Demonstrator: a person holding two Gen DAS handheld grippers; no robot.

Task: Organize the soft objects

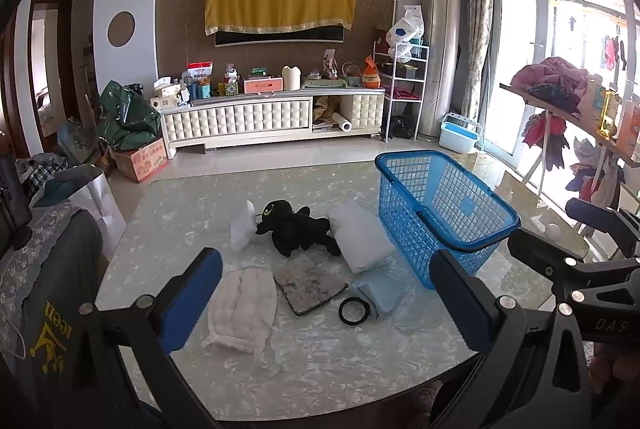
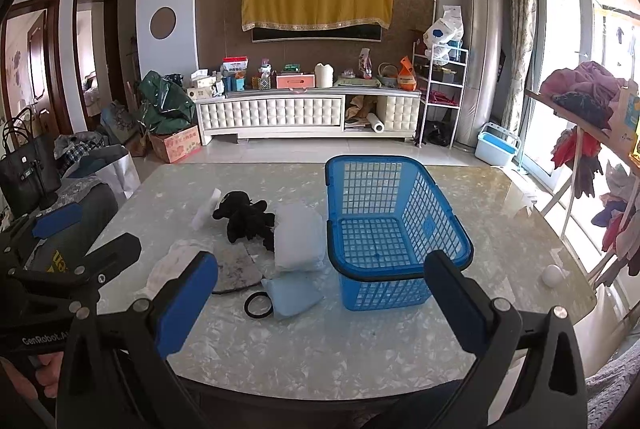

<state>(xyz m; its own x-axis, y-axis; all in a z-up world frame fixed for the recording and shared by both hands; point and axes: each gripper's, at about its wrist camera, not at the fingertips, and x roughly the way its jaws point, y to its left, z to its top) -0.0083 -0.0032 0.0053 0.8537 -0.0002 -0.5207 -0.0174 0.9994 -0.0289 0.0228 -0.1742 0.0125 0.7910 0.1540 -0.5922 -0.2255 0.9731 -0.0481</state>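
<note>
- Left gripper hangs over the near edge of the table, fingers spread wide with nothing between them
- Right gripper is just beside it over the same edge, fingers likewise wide apart and holding nothing
- Basket, blue plastic mesh, stands upright on the right half of the table; its inside looks bare
- Soft things lie in a cluster left of the basket, all on the tabletop
- Black plush lies at the far side of the cluster, with a small white piece touching its left
- White pillow lies between the plush and the basket, close against the basket
- White cloth is nearest the left gripper
- Grey pad lies flat just right of the cloth
- Black ring touches a light blue pad in front of the pillow
- Small white ball sits well apart near the table's right edge
</note>
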